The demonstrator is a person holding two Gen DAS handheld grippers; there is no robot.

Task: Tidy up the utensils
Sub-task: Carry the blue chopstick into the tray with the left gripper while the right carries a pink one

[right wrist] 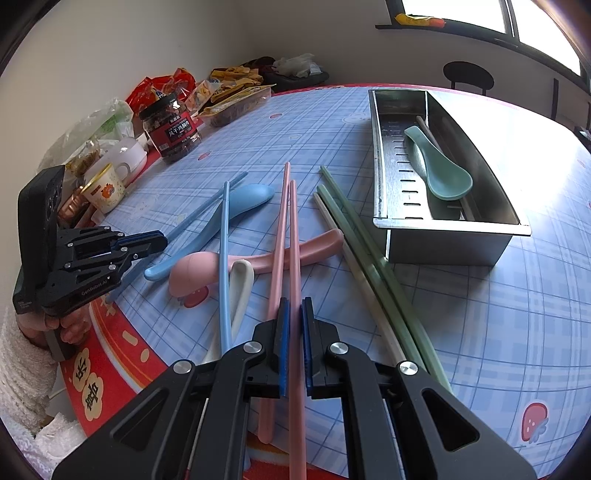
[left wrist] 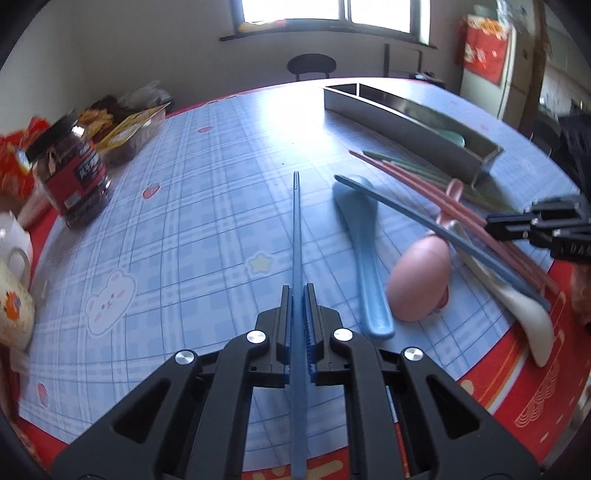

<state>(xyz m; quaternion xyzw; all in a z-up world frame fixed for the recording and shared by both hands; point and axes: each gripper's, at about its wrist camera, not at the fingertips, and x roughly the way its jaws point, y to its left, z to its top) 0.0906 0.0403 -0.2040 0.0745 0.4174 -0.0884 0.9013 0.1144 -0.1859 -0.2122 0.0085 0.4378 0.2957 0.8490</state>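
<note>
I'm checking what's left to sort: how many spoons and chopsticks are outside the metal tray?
Spoons: 3: blue spoon, pink spoon, white spoon
Chopsticks: 7: blue chopsticks 2, pink chopsticks 2, green chopsticks 2, white chopstick 1
Total: 10

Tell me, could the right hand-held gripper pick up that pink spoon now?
Probably not directly: the right hand-held gripper straddles a pink chopstick, and both pink chopsticks lie across the pink spoon.

Left wrist camera sits low over the surface (left wrist: pixel 192 192), looking along its tool (left wrist: pixel 298 295) toward the window (left wrist: pixel 325 11). Right wrist camera hovers close, facing the metal tray (right wrist: pixel 450 229). Both views share the spoons, chopsticks and tray; each catches the other tool at its edge.
</note>
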